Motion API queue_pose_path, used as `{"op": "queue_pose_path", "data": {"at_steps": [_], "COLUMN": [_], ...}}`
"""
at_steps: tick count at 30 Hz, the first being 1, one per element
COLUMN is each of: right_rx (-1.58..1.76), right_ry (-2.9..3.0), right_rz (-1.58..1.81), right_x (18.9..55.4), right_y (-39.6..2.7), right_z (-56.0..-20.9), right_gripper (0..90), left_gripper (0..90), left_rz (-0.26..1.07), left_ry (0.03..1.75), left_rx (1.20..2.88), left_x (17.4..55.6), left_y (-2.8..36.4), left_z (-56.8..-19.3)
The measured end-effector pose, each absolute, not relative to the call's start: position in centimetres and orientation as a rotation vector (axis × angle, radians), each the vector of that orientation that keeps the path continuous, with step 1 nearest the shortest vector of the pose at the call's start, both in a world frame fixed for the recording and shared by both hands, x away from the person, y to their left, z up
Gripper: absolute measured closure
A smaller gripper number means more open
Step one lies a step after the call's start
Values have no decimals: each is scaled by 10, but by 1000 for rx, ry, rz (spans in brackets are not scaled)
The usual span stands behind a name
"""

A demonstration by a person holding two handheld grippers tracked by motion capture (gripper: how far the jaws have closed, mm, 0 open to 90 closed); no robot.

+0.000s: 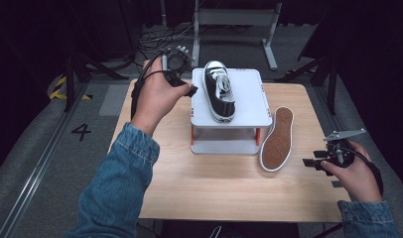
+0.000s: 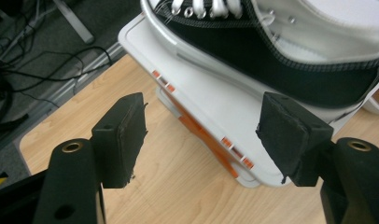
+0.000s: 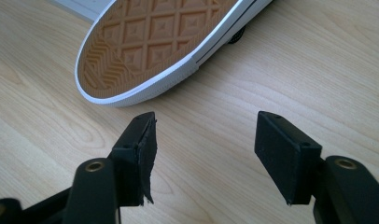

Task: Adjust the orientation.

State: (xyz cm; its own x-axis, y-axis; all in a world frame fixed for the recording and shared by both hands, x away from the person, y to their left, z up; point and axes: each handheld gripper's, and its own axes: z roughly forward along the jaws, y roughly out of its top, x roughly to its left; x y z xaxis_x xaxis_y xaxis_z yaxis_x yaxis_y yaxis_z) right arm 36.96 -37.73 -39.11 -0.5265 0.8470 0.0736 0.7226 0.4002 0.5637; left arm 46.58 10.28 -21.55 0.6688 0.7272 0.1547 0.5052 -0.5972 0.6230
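A black sneaker (image 1: pixel 218 91) with white laces stands upright on a white raised stand (image 1: pixel 249 99) at the back middle of the wooden table (image 1: pixel 214 183). A second sneaker (image 1: pixel 278 140) lies on its side just right of the stand, its tan sole facing up. My left gripper (image 1: pixel 185 84) hovers at the stand's left edge, open and empty; in the left gripper view its pads (image 2: pixel 127 135) frame the stand (image 2: pixel 201 102) and the shoe (image 2: pixel 290 51). My right gripper (image 1: pixel 312 157) is open near the table's right edge, a little short of the lying sneaker (image 3: pixel 155 42).
Behind the table stands a grey metal frame (image 1: pixel 236 20), with cables (image 1: pixel 160 39) on the floor beside it. Dark tripod legs (image 1: pixel 90 64) stand at the left and right. The stand has orange posts (image 1: pixel 258 136) and a lower shelf.
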Motion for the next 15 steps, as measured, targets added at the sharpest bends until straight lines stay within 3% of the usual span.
{"op": "queue_pose_path", "data": {"at_steps": [15], "right_rx": [1293], "right_ry": [2407], "right_rz": [899], "right_x": [379], "right_y": [-370], "right_z": [-392], "right_gripper": [410], "left_gripper": [320], "left_rz": [440], "left_ry": [1020], "left_rx": [2320], "left_x": [414], "left_y": [155], "left_z": [-266]}}
